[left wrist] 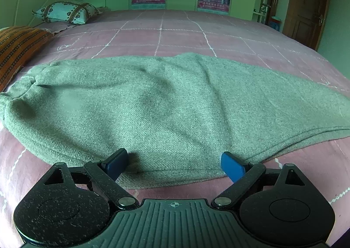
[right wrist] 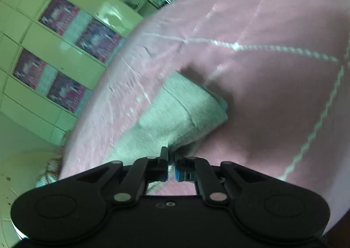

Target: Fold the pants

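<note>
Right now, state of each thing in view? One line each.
Grey pants: lying flat across the bed, some wrinkles.
Left gripper: open, fingers at the pants' near edge.
Right gripper: shut on the pants' cuff end.
Pink bedspread: spread flat.
Wooden door: closed.
Patterned pillow: resting at the bed's far left.

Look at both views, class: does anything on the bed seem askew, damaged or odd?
Nothing is damaged or spilled. The pants lie slightly rumpled across the bed; one end is lifted, pinched by the right hand-held gripper. The left hand-held gripper is open at the near edge.
</note>
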A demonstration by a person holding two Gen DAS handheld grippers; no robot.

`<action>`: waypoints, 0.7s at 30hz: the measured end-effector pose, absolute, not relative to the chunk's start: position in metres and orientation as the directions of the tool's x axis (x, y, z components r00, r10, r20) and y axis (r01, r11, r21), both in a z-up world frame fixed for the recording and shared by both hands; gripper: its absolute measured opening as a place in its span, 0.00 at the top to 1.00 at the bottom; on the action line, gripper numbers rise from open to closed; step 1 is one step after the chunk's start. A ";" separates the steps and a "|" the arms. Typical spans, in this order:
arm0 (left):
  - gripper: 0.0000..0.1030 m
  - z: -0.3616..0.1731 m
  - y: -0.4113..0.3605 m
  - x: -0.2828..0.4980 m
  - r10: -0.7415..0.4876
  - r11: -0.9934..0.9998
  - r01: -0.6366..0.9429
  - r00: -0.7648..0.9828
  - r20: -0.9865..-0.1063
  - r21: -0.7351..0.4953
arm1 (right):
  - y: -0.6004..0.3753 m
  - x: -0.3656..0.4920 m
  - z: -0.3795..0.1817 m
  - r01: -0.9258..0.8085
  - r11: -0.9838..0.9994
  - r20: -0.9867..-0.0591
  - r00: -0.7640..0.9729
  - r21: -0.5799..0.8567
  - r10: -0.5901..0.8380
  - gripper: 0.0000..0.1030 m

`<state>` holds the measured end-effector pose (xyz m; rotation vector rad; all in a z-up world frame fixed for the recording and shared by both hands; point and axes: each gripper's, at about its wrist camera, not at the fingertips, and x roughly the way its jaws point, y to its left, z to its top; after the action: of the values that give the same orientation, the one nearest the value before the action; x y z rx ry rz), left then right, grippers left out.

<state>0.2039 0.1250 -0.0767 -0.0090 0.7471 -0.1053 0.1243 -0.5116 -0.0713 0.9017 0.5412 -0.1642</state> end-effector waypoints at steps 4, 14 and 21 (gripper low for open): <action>0.11 -0.077 0.124 0.203 -0.094 0.995 0.089 0.730 -0.677 -0.042 | -0.519 0.133 -0.070 0.386 0.624 -0.533 0.844 0.680 0.059 0.88; 0.10 -0.077 0.123 0.203 -0.095 0.995 0.097 0.728 -0.679 -0.034 | -0.506 0.128 -0.019 0.195 0.806 -0.370 0.928 0.559 0.033 1.00; 0.09 -0.077 0.122 0.203 -0.099 0.994 0.102 0.727 -0.679 -0.035 | -0.533 0.140 -0.073 0.365 0.701 -0.575 0.814 0.613 0.079 1.00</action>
<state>0.2026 0.1222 -0.0769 0.0048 0.7483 -0.1105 0.1402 -0.5334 -0.0729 0.7897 0.6128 -0.1712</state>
